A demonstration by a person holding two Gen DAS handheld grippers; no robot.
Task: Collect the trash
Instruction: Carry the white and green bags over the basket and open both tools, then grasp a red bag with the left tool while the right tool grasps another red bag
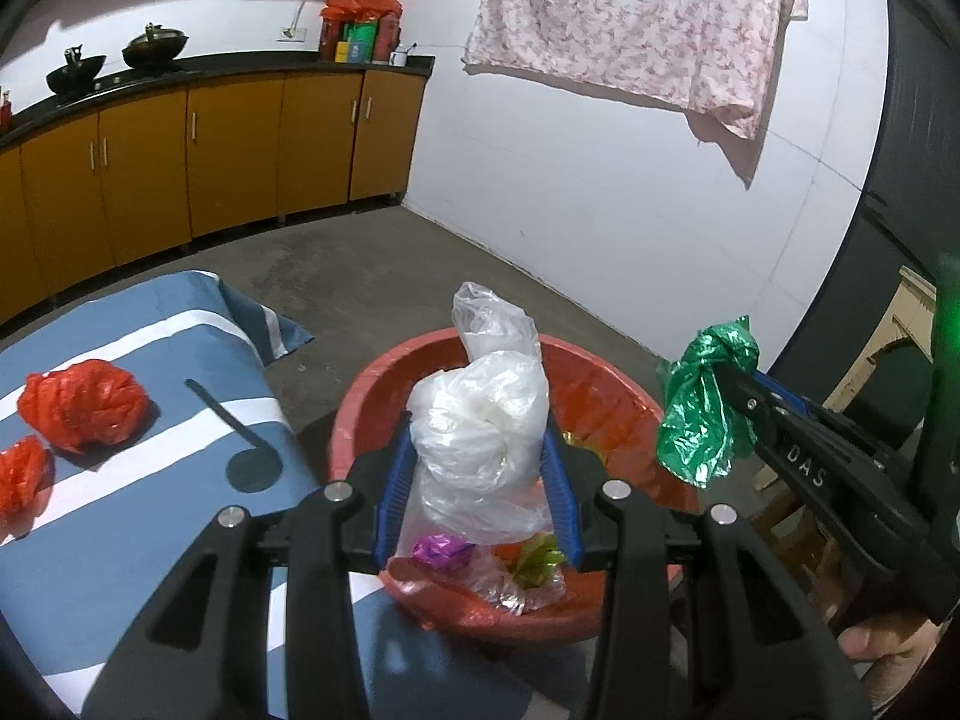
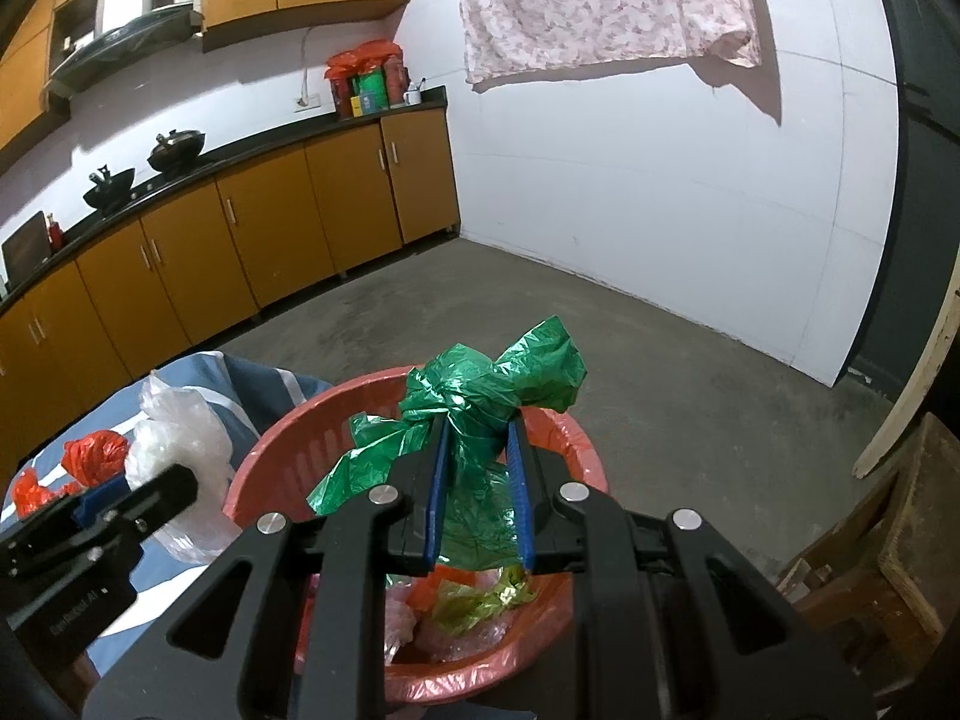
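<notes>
Left wrist view: left tongs (image 1: 480, 474) are clamped on a clear plastic bag (image 1: 480, 420) over the red basket (image 1: 606, 372), right tongs (image 2: 477, 480) pinching a green bag (image 2: 480, 402) above it too. Drop-off step; next I'd say both just let go, then the red bags (image 1: 84, 405) on the bench.

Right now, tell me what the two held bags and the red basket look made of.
White bag: thin translucent plastic film, crinkled and glossy. Green bag: thin shiny plastic film, creased and knotted. Red basket: apparently rigid moulded plastic with slotted walls, seemingly lined with a red bag.
</notes>
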